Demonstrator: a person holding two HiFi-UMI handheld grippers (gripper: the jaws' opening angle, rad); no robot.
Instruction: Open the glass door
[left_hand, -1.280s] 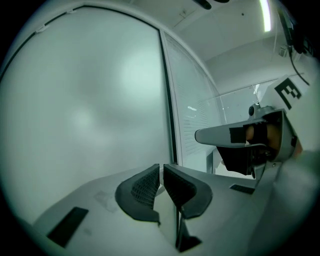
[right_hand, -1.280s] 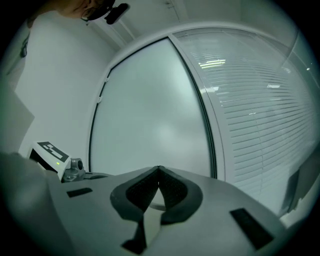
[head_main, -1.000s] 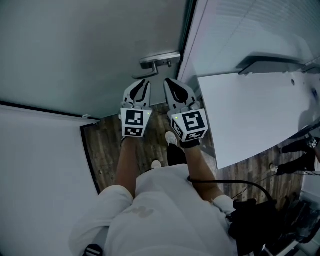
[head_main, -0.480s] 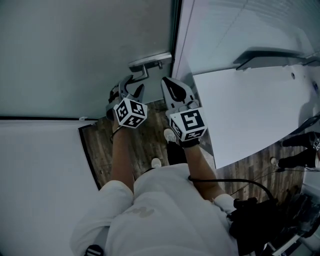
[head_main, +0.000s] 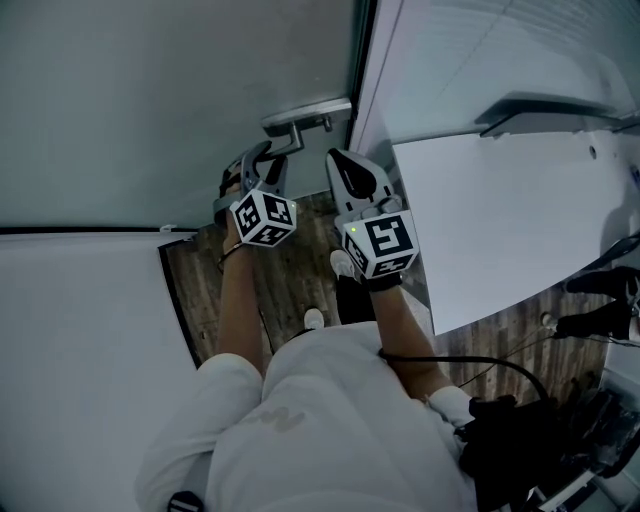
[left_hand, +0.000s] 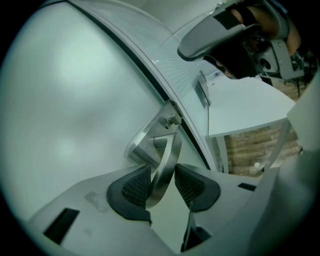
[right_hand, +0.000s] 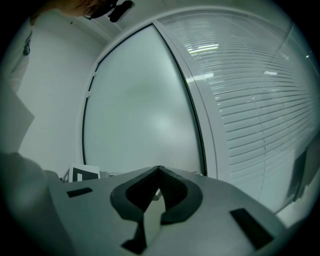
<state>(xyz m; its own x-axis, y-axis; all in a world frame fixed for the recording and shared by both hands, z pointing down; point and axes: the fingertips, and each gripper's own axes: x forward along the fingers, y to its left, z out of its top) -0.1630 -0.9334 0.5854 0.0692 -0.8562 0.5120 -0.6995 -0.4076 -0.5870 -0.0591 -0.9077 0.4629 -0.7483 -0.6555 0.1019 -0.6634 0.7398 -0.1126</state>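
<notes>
1. Head view: shows left claw (head_main: 265, 158) at the door handle (head_main: 305, 113) on the glass door (head_main: 150, 100), with right claw (head_main: 340, 160) just beside it.
2. Left gripper view: shows left claw half-wide and closing, with the door handle's lever between the pads.
3. Right gripper view: shows right claw pinched together, empty, facing the glass door.

Dim cool light, fisheye-warped gripper views
</notes>
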